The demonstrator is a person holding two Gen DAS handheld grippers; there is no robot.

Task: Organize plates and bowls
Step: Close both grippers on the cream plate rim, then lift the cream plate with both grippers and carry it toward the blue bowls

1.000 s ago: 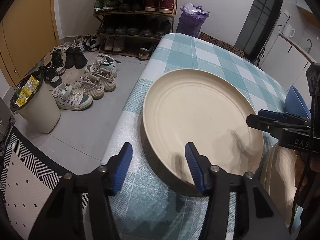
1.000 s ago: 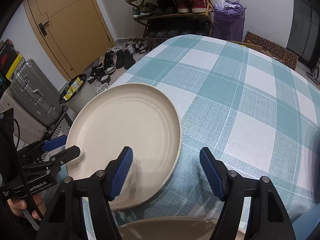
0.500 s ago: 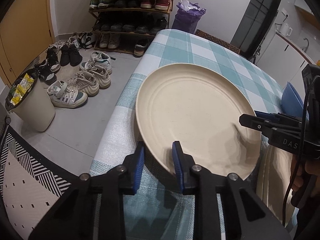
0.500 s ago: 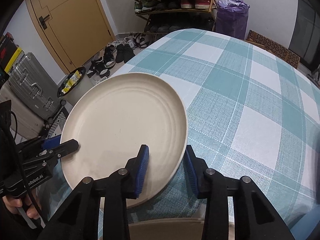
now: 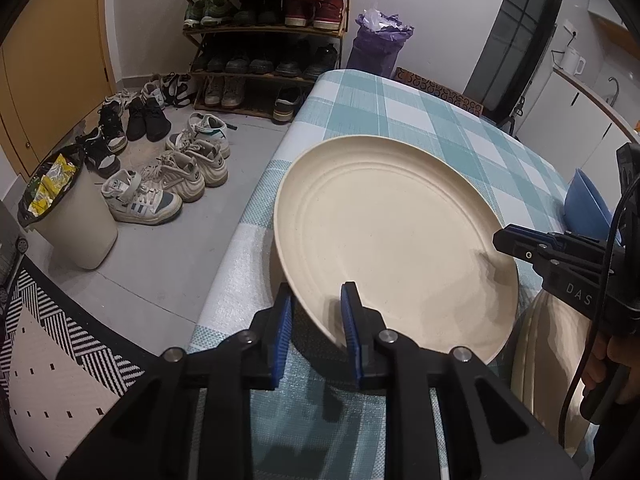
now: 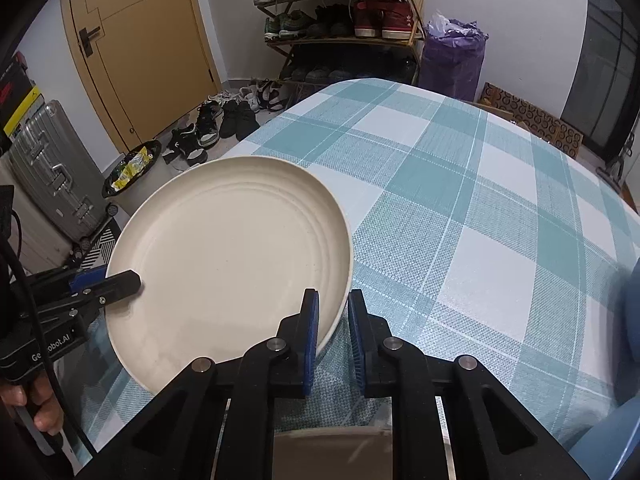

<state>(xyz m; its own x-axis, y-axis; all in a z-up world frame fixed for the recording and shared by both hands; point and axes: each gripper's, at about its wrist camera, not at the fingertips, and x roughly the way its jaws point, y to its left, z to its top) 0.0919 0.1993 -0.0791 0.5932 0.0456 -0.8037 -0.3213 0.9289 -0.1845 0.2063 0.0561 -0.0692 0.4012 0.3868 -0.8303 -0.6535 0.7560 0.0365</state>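
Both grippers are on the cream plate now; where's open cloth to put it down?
Free: the checked tablecloth beyond and right of the plate, out to the far edge. Crowded: the near edge, with a second cream dish and a blue bowl by the right gripper.

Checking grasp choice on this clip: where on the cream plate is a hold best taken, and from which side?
On the rim, from the near edge. The plate is wide, shallow and thin-lipped, so only its edge fits between pads. Left gripper and right gripper each pinch the raised rim at separate spots, one pad above, one beneath.
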